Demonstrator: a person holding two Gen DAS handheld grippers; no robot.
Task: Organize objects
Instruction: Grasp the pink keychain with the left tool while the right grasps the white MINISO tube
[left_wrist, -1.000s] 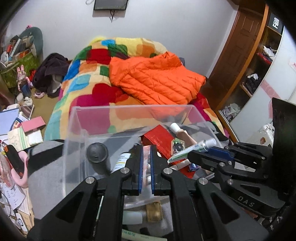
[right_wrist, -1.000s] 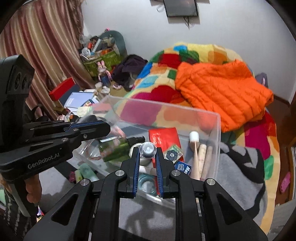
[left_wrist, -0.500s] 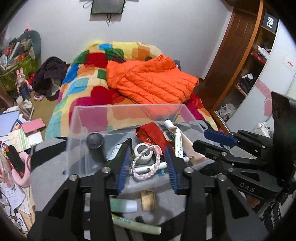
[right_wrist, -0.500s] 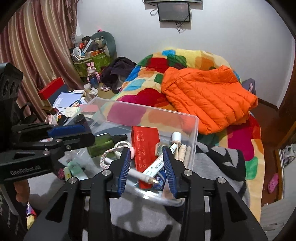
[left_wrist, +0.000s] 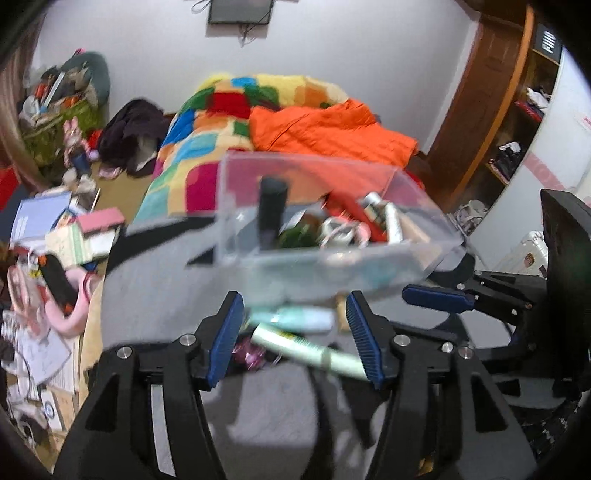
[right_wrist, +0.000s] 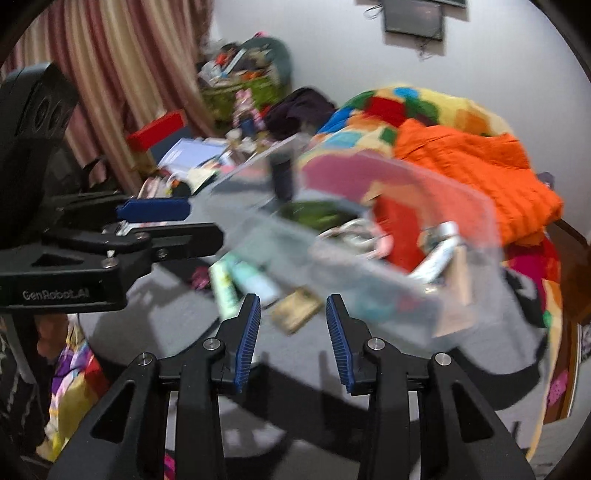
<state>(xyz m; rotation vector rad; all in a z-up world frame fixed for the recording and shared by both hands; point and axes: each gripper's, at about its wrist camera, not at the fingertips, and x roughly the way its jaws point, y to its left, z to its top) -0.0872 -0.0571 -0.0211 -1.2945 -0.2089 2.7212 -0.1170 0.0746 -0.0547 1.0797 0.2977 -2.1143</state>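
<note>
- Between our left gripper's (left_wrist: 295, 341) parted jaws, which have just been opening, lies a pale green tube (left_wrist: 308, 350), ungrasped on the grey blanket (left_wrist: 162, 291).
- Our right gripper (right_wrist: 293, 334) gapes empty near a tan packet (right_wrist: 297, 309).
- We judge the tube light, slick, squashy: take it mid-body.
- The bin (left_wrist: 332, 218) waits just beyond.

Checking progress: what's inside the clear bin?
In the clear bin: an upright black bottle, a green bottle, a red box, tubes. Blur and overlap hide whatever lies underneath.
</note>
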